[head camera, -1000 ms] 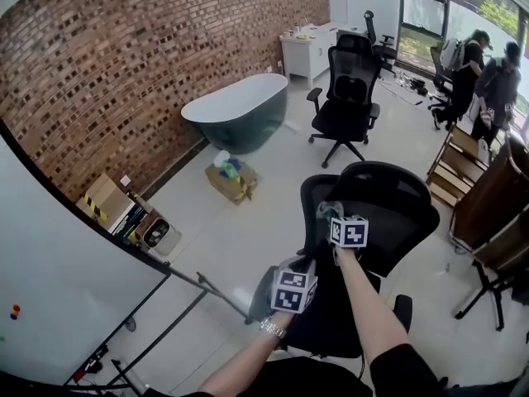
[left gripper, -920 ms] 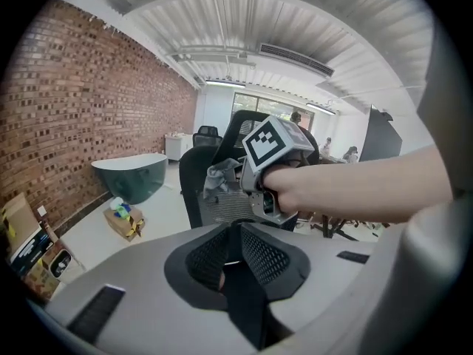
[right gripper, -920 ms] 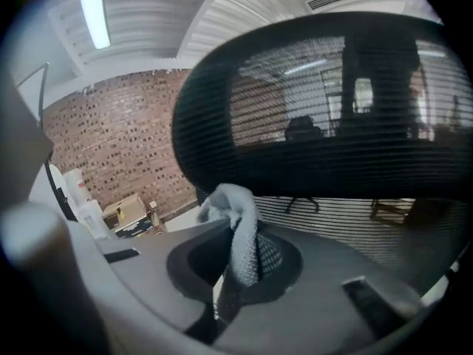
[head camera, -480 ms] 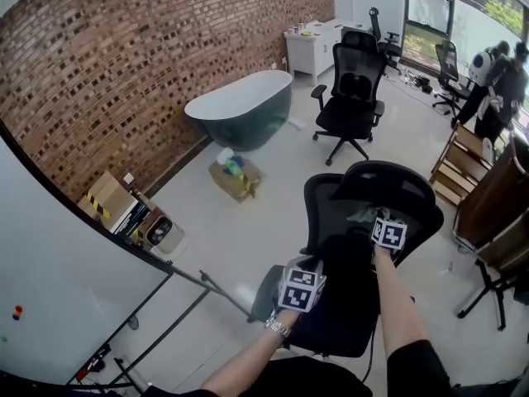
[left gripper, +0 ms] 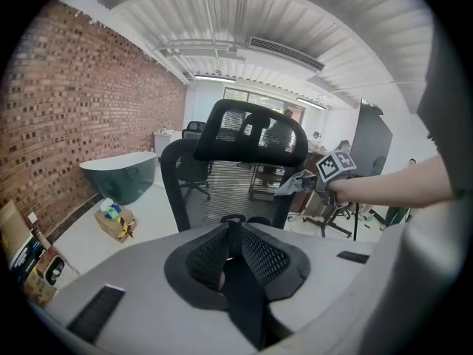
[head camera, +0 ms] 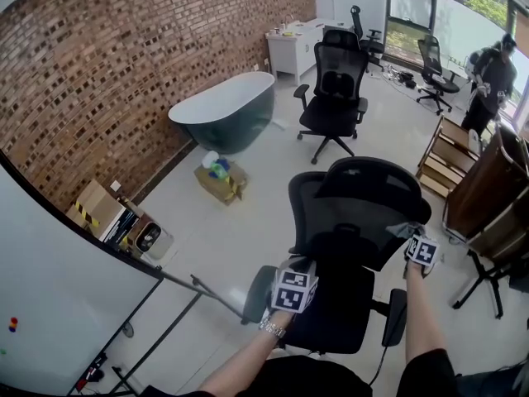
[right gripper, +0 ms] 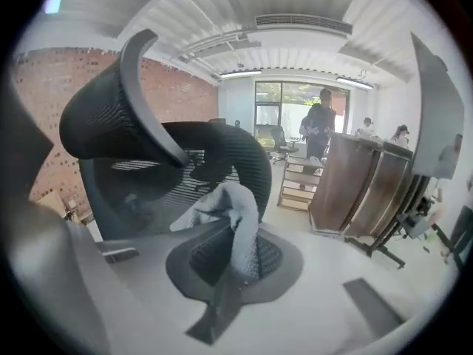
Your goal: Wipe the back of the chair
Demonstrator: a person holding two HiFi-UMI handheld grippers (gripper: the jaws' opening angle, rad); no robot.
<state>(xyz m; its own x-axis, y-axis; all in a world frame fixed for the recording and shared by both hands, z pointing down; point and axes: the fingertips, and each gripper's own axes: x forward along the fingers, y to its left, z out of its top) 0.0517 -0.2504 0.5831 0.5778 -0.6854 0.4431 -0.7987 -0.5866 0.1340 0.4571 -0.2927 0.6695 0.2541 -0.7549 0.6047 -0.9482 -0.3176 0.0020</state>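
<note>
Black mesh office chair (head camera: 351, 222) is centre of the head view and unbraced; wipe pressure could swivel or roll it. The grey cloth (right gripper: 225, 202) is at the backrest's 3 o'clock edge, pinched in the closed right gripper (right gripper: 235, 254); it may snag on the mesh and pull free. The left gripper (left gripper: 229, 246) is closed and empty at 7 o'clock.

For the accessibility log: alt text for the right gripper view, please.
The right gripper, fingers shut on a grey cloth, holds it at the black mesh chair back. Beyond, a person stands near bright windows.
</note>
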